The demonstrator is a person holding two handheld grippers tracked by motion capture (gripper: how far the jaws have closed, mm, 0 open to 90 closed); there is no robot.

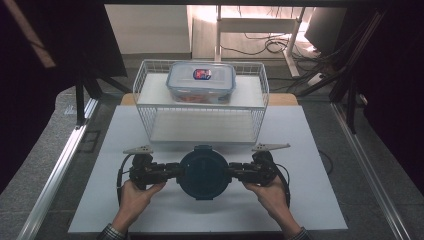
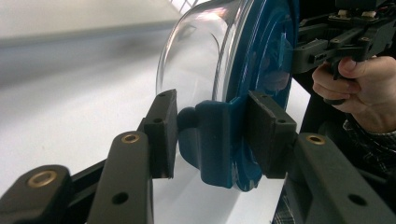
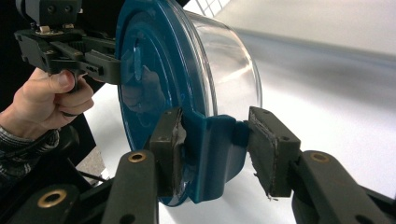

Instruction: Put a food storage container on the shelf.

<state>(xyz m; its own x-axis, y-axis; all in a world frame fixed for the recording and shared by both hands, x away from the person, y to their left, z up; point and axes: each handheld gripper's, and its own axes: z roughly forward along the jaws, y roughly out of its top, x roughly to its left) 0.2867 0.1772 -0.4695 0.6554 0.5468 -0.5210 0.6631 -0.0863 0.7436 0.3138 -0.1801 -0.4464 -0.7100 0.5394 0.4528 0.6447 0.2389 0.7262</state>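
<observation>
A round clear container with a dark blue lid point(image 1: 204, 172) hangs just above the white board point(image 1: 310, 200), near its front edge. My left gripper point(image 1: 175, 171) grips it from the left and my right gripper point(image 1: 233, 171) from the right. In the left gripper view the left gripper point(image 2: 212, 135) has its pads point(image 2: 163, 133) pressed on a blue lid clasp point(image 2: 212, 140), beside the clear wall point(image 2: 196, 56). The right gripper point(image 3: 217, 154) is shut on the opposite clasp point(image 3: 212, 149), with the lid point(image 3: 140, 70) to its left.
A white wire basket point(image 1: 150, 117) stands behind the container. On its upper shelf sits a rectangular clear box with a blue-rimmed lid point(image 1: 201, 82). Metal rails point(image 1: 60, 165) run along both sides of the table. A person's hands point(image 1: 135, 197) hold the grippers from the front.
</observation>
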